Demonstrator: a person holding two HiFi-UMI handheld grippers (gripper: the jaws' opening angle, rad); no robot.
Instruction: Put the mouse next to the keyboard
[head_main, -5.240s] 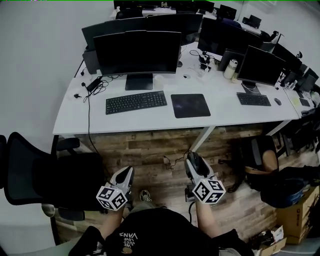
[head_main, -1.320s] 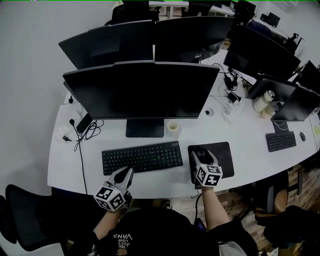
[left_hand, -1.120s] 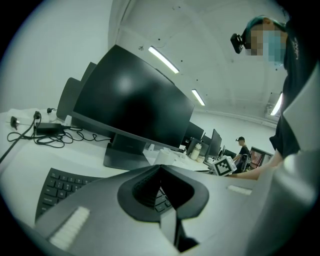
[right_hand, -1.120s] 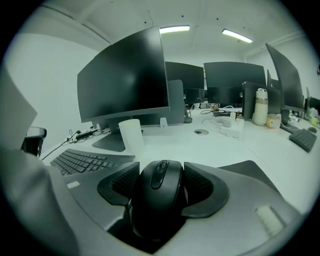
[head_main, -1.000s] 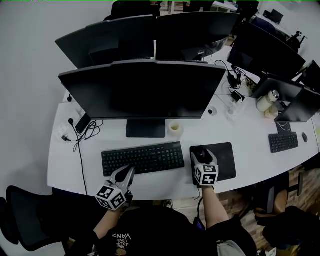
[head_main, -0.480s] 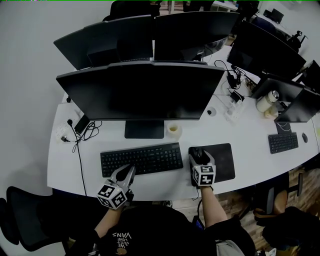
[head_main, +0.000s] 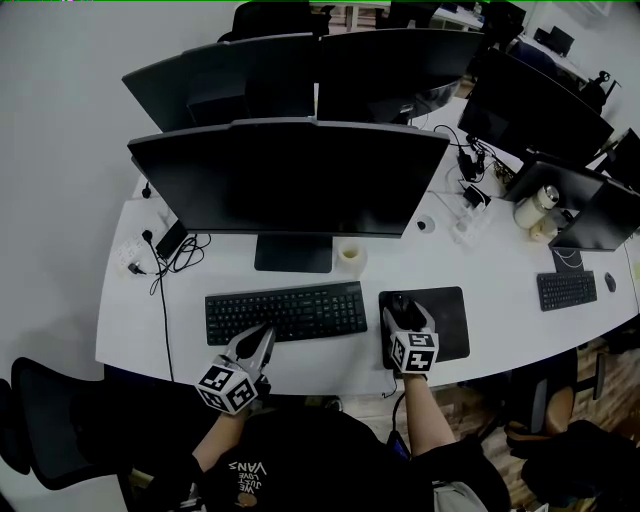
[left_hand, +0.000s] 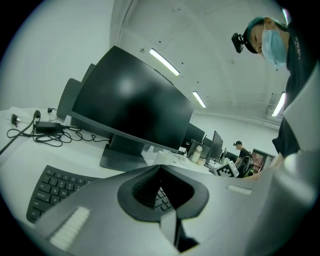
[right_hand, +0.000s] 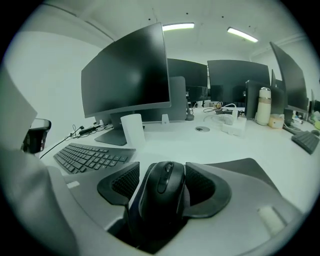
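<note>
While the right gripper closes its jaws on either flank of the black mouse, that mouse sits over the left edge of the dark mouse pad, just beside the right end of the black keyboard. From the right gripper view, the mouse fills the gap between the two ribbed pads, scroll wheel up and nose pointing away toward a white cup; whether its underside rests on the pad or hangs slightly above it is hard to say. At the other side, the left gripper hovers at the keyboard's near edge with its jaws brought together at the tips and nothing between them, keys showing through the opening behind the tips. Behind the keyboard, a large dark monitor stands on the white desk.
</note>
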